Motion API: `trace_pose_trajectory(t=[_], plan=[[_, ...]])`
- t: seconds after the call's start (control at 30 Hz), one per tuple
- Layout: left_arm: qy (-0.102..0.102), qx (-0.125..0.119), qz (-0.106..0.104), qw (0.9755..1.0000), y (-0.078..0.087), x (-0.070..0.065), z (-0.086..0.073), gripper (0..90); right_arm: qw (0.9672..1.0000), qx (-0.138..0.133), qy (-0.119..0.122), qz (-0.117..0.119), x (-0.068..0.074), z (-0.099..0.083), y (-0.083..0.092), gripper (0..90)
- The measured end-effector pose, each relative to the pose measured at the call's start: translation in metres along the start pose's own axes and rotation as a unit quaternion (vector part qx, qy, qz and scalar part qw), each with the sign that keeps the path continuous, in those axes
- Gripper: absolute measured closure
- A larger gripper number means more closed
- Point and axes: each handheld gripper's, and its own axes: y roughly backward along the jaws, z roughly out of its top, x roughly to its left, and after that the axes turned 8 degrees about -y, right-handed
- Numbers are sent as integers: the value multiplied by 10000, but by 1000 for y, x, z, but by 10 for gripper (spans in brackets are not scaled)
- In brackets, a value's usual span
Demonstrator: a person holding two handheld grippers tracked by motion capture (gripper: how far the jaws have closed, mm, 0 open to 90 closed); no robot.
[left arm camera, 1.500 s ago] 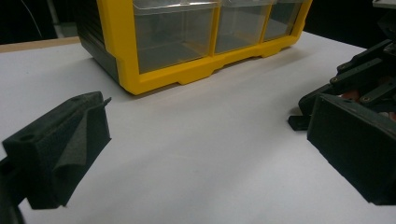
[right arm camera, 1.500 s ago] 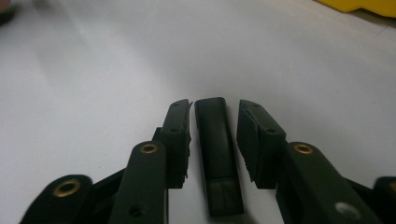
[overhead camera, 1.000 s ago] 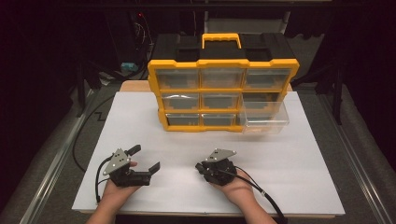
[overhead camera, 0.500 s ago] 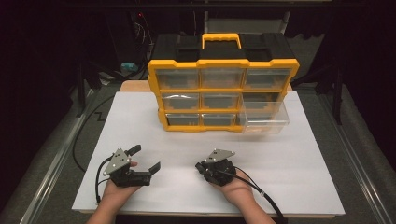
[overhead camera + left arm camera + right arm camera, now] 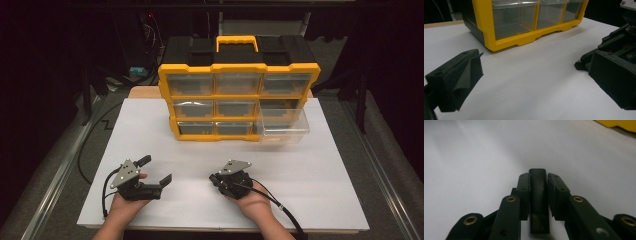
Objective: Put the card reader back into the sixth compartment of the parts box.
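Black block (image 5: 538,202) — pinched in right gripper (image 5: 215,179), well in front of organizer (image 5: 239,100). Left gripper (image 5: 156,169) spread, empty. Keep pinch firm, lift off desk (image 5: 325,190) — prob. toward organizer's pulled-out drawer (image 5: 284,129).

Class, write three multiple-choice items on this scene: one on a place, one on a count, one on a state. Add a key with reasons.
1. On which side of the yellow organiser is the pulled-out clear drawer?
A. left column
B. middle column
C. right column

2. How many drawer places does its front have?
A. six
B. nine
C. twelve

3. How do the left gripper jaws stand?
A. wide open, nothing between
B. shut on a drawer
C. clamped on the handle

Key:
1 C, it juts out at the right edge.
2 B, three rows of three.
3 A, bare white table lies between them.
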Motion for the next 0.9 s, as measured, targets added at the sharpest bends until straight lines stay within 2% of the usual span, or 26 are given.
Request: trace_pose_trajectory(t=[0.4, 0.9], plan=[[-4, 3, -14, 10000, 0, 0, 0, 4, 10000, -88, -7, -15, -2, 0, 2, 742], [-11, -32, -52, 10000, 1, -2, 1, 4, 9999, -132, -54, 2, -12, -5, 21, 741]])
